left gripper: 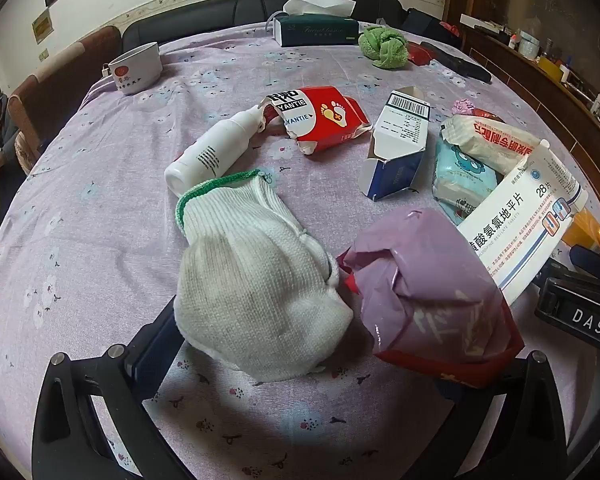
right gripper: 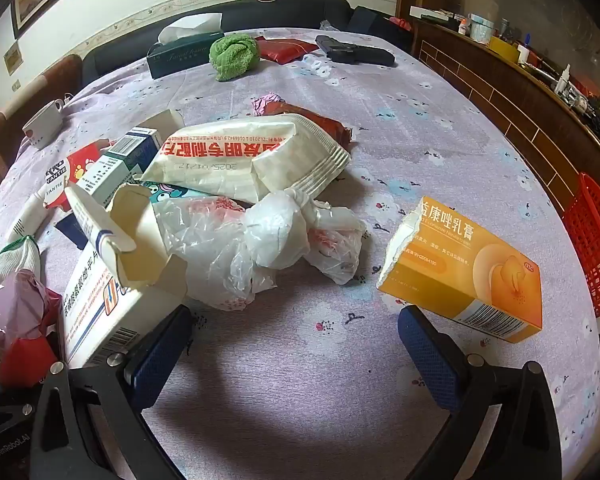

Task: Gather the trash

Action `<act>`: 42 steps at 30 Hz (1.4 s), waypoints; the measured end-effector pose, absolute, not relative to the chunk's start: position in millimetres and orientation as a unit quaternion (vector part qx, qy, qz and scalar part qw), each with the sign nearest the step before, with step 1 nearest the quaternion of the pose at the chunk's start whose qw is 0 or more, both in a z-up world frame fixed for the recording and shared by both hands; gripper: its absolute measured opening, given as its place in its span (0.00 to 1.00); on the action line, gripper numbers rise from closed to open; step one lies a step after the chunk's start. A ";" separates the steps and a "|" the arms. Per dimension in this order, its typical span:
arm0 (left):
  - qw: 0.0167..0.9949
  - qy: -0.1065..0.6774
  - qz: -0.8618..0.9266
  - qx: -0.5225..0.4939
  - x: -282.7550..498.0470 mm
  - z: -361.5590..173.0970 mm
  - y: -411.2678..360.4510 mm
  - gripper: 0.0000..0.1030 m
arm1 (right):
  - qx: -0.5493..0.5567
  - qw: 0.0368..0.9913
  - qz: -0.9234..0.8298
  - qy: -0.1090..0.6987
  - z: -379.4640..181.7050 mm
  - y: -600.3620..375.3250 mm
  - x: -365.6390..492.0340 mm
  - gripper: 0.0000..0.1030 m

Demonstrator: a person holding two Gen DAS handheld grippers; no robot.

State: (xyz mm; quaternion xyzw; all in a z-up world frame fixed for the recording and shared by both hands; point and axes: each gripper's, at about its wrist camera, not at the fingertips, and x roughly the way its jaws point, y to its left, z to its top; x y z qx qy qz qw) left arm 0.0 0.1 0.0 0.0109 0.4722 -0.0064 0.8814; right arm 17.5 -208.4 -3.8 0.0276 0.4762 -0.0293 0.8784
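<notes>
On the table, torn orange box (right gripper: 464, 268) gaping, both jaws released, white glove (left gripper: 252, 280) between the left pair.

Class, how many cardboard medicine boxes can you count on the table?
4: orange ointment box at right, white tablet box by the left jaw, blue-white barcode box mid-table, torn red box beside it. Others may be hidden.

Soft, even indoor light, fairly bright. A dim shadow pools on the worktop (left gripper: 100, 200) near each hand-held gripper. Strong fisheye bending curves the edges, corners go black, and detail stays sharp mid-frame.
</notes>
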 end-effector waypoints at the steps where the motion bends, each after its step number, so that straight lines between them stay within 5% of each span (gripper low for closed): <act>1: 0.881 0.472 -0.006 0.011 0.0 0.0 0.0 1.00 | 0.028 0.879 -0.029 0.476 -3.8 -208.4 17.5 1.00; 11: 0.883 0.470 0.005 0.006 -1.6 -1.3 -3.3 1.00 | 0.027 0.879 -0.029 0.476 -3.8 -208.5 17.4 1.00; 25: 0.937 0.349 0.015 0.018 -74.7 48.4 -0.7 1.00 | 0.015 0.866 0.017 0.500 -2.4 -217.0 11.7 1.00; 42: 0.968 0.249 0.026 -0.031 -153.0 74.9 -41.3 1.00 | 0.000 0.960 0.012 0.279 73.0 -262.3 -127.7 1.00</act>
